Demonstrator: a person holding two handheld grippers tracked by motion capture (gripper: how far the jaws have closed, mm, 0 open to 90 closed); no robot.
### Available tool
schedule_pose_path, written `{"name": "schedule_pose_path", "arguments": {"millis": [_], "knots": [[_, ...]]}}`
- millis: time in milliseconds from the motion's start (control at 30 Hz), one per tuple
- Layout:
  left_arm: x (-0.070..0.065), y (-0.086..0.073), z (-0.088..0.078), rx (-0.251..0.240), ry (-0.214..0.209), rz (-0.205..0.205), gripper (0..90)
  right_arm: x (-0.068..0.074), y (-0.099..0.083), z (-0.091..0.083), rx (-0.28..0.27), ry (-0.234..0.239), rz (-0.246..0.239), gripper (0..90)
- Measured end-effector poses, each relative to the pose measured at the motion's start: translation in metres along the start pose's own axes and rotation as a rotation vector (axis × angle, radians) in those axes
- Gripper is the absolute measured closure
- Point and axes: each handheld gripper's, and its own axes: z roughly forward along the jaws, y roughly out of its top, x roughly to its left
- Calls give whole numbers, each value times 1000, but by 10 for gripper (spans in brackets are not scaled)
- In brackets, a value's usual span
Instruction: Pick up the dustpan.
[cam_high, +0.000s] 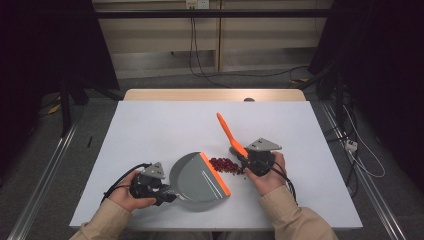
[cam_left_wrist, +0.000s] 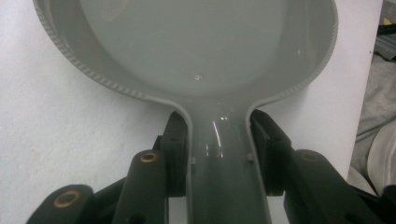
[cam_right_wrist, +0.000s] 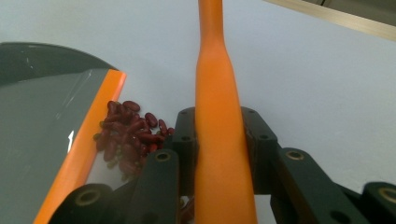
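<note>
A grey dustpan (cam_high: 195, 181) with an orange lip (cam_high: 216, 172) lies on the white table top (cam_high: 150, 125), its lip facing right. My left gripper (cam_high: 168, 196) is shut on the dustpan's handle (cam_left_wrist: 219, 163), with both pads against its sides. A small pile of dark red beans (cam_high: 226, 165) lies just right of the lip. My right gripper (cam_high: 246, 160) sits right of the beans, shut on an orange brush handle (cam_high: 227, 131) that rises up and away to the far left. In the right gripper view the beans (cam_right_wrist: 130, 133) lie against the lip (cam_right_wrist: 88, 135), left of the handle (cam_right_wrist: 217, 93).
The white surface reaches back to a wooden table edge (cam_high: 215, 95). Cables (cam_high: 200, 65) run over the floor behind the table, and more trail at the right (cam_high: 360, 150). Metal rails flank the table on both sides.
</note>
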Motion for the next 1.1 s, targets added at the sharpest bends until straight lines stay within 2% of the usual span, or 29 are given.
{"name": "schedule_pose_path", "arguments": {"millis": [200,333,433,500,567,600,767,900,933,1100], "knots": [[2,2,1,-7,-1,-12,630,6,1,2,-7,1,14,710],[2,4,3,1,1,-4,629,9,2,3,-13,4,25,710],[2,5,4,-4,-4,-17,629,10,2,4,-12,5,31,709],[3,5,4,2,-3,-4,629,12,2,4,-14,0,21,709],[3,6,5,-3,-2,-19,629,15,2,5,-15,2,19,709],[3,7,5,1,-2,-9,629,16,2,5,-18,3,21,709],[3,8,7,-6,-10,-22,629,19,3,7,-25,5,20,708],[5,10,9,0,-20,-12,629,22,3,8,-25,13,22,708],[4,10,10,-8,-21,-23,629,24,3,8,-31,18,25,708],[3,11,11,-4,-6,-25,629,30,5,10,-37,32,21,708]]}}
